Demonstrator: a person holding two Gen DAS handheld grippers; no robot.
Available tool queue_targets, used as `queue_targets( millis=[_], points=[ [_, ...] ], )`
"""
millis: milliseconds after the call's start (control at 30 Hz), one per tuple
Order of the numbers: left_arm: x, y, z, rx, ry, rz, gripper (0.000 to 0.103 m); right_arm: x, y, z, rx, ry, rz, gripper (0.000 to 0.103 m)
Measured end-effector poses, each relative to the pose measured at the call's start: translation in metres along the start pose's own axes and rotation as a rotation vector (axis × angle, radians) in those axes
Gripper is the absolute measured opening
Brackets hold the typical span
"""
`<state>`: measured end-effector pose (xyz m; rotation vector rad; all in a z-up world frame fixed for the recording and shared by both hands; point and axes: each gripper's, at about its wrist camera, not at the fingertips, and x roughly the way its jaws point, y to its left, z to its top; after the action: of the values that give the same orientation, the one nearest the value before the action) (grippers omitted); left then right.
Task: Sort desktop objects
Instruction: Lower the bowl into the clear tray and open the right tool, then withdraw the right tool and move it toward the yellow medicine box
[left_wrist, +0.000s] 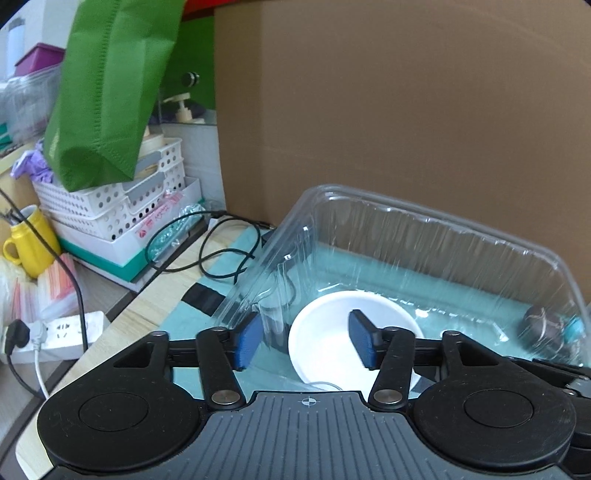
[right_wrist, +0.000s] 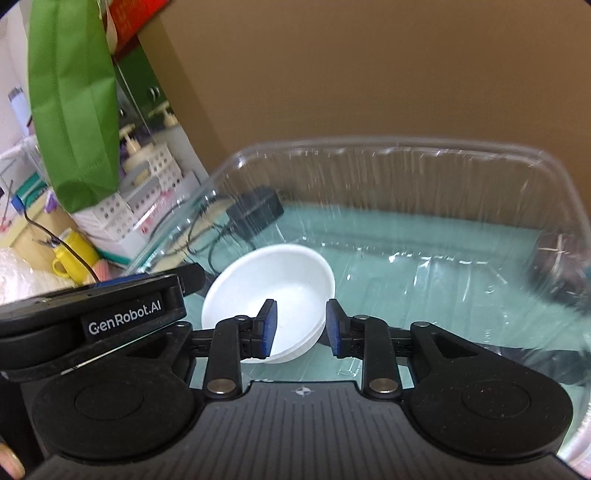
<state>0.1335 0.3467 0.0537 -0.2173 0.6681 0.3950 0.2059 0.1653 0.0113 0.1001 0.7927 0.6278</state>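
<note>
A white bowl (left_wrist: 325, 343) (right_wrist: 280, 288) rests on the floor of a clear plastic container (left_wrist: 424, 236) (right_wrist: 406, 177) that lies on a teal mat. My left gripper (left_wrist: 306, 339) is open. Its left pad sits by the container's left wall and its right pad hangs over the bowl. My right gripper (right_wrist: 301, 328) is open too, and its pads straddle the bowl's near right rim without pressing on it. The left gripper's body (right_wrist: 110, 314) shows at the left of the right wrist view. A dark round object (left_wrist: 539, 325) (right_wrist: 565, 266) shows through the container's right end.
A tall cardboard box (left_wrist: 406, 110) stands right behind the container. To the left are stacked white baskets (left_wrist: 110, 206) under a green bag (left_wrist: 107, 92), a yellow mug (left_wrist: 31, 243), a power strip (left_wrist: 62, 332), black cables (left_wrist: 221, 258) and a black adapter (right_wrist: 258, 210).
</note>
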Motion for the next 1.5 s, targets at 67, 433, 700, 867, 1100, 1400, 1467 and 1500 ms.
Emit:
queue_targets(
  millis=[67,433,700,867,1100,1400,1467,1500],
  points=[
    [-0.008,-0.001,-0.001,-0.008,-0.012,-0.002,0.07,-0.009,-0.004,-0.002,-0.002,-0.025,-0.005,0.041],
    [-0.072,-0.032,-0.019,0.034,-0.137,-0.031,0.078,-0.093,-0.036,-0.02,0.003,-0.223,-0.035,0.055],
    [-0.118,-0.09,-0.065,0.114,-0.191,-0.137,0.091,-0.171,-0.085,-0.065,0.048,-0.313,-0.135,0.061],
    [-0.13,-0.128,-0.098,0.123,-0.142,-0.224,0.092,-0.211,-0.118,-0.094,0.087,-0.346,-0.211,0.062],
    [-0.134,-0.174,-0.142,0.126,-0.071,-0.287,0.092,-0.254,-0.156,-0.138,0.139,-0.367,-0.272,0.068],
    [-0.157,-0.266,-0.205,0.307,-0.144,-0.396,0.1,-0.314,-0.22,-0.203,0.195,-0.394,-0.414,0.07],
    [-0.162,-0.287,-0.22,0.358,-0.158,-0.419,0.1,-0.325,-0.239,-0.217,0.223,-0.391,-0.445,0.07],
    [-0.163,-0.3,-0.227,0.382,-0.164,-0.427,0.1,-0.33,-0.248,-0.224,0.245,-0.391,-0.463,0.07]
  ],
)
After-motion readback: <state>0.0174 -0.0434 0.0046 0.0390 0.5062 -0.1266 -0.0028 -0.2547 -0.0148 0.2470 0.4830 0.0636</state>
